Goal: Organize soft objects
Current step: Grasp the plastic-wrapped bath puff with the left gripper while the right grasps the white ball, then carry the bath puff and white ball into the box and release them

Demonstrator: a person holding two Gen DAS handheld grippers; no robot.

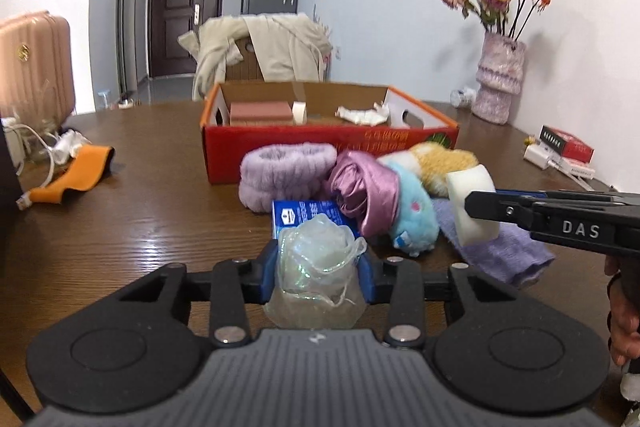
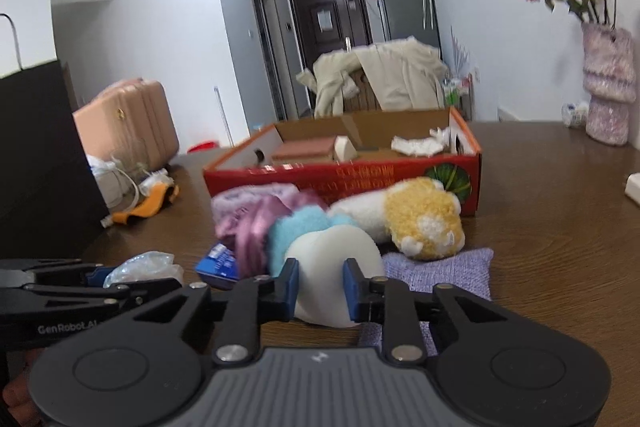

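My left gripper [image 1: 319, 269] is shut on a clear crinkly plastic bag [image 1: 316, 267], held just above the table. My right gripper [image 2: 321, 287] is shut on a white sponge block [image 2: 332, 267], also seen from the left wrist as the white sponge block [image 1: 474, 205] squeezed in black fingers. Ahead lies a pile: a lilac fluffy headband [image 1: 286, 171], a pink satin scrunchie [image 1: 366, 191], a blue plush [image 1: 412, 215], a yellow-and-white plush toy [image 2: 420, 219], a purple cloth [image 2: 444, 275] and a blue packet [image 1: 298, 215]. Behind them stands an open red cardboard box [image 1: 280, 147].
Inside the box are a pink block [image 1: 260, 111], a white piece and crumpled white stuff. An orange strap [image 1: 76, 171] and cables lie far left. A vase of dried flowers [image 1: 498, 79] and small boxes [image 1: 564, 151] stand at the right. A black object [image 2: 36, 155] borders the left.
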